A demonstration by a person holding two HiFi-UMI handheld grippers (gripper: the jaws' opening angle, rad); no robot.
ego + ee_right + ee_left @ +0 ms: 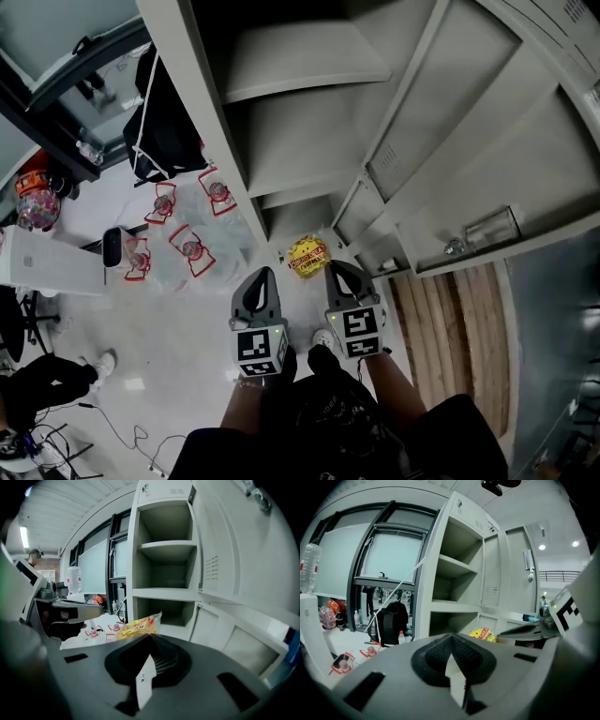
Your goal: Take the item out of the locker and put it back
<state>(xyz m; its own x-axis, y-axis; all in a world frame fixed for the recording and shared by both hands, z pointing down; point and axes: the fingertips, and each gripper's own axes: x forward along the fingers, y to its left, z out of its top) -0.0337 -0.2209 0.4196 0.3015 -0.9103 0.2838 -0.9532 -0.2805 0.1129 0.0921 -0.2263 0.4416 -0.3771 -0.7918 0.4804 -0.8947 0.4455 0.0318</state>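
Grey plastic of each claw's own body fills the lower half of its view and hides the floor right under the tips. The print on the yellow snack bag [307, 255] is too small to read from the head view, and in the right gripper view its lower edge is cut off behind the claw's housing. So whether that claw's tip touches the bag cannot be told. The top of the locker [309, 122] runs out of the head view, and the back of its bottom compartment is in shadow.

The left claw [260, 276] has its jaws pressed together with nothing between them. The right claw [337, 270] is likewise pressed together and pinches nothing that shows.

The snack bag lies on the floor [187, 328] just beyond both tips. It is between them in the head view, ahead and to the right of the left claw and ahead and slightly left of the right claw. It is outside the locker, in front of the bottom compartment. The locker's open door [487, 141] stands ahead and to the right of the right claw. Red-edged packets [187, 248] lie well to the left of the left claw.
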